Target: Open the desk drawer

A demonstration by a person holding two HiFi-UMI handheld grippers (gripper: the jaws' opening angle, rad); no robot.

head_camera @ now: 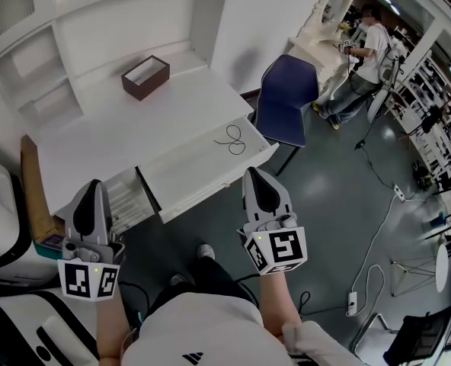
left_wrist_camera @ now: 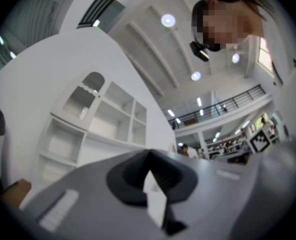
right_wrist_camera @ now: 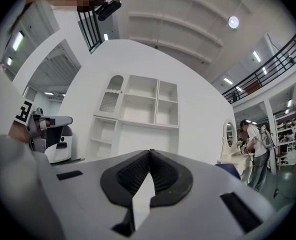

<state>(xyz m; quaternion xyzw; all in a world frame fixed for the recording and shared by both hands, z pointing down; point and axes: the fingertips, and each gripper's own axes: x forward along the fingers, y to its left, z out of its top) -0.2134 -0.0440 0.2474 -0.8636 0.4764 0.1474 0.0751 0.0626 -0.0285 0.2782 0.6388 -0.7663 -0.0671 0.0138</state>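
Note:
The white desk has its wide middle drawer pulled out toward me, with a thin dark looped cord lying in it. A narrower drawer to its left also stands out. My left gripper hovers in front of the narrow drawer, shut and empty. My right gripper hangs by the wide drawer's right front corner, apart from it, also shut on nothing. In the left gripper view the left gripper points up at the white shelves. In the right gripper view the right gripper faces the shelf unit.
A brown open box sits on the desk top. A blue chair stands right of the desk. Behind it a person stands at a white mirrored dressing table. Cables and a power strip lie on the dark floor at right.

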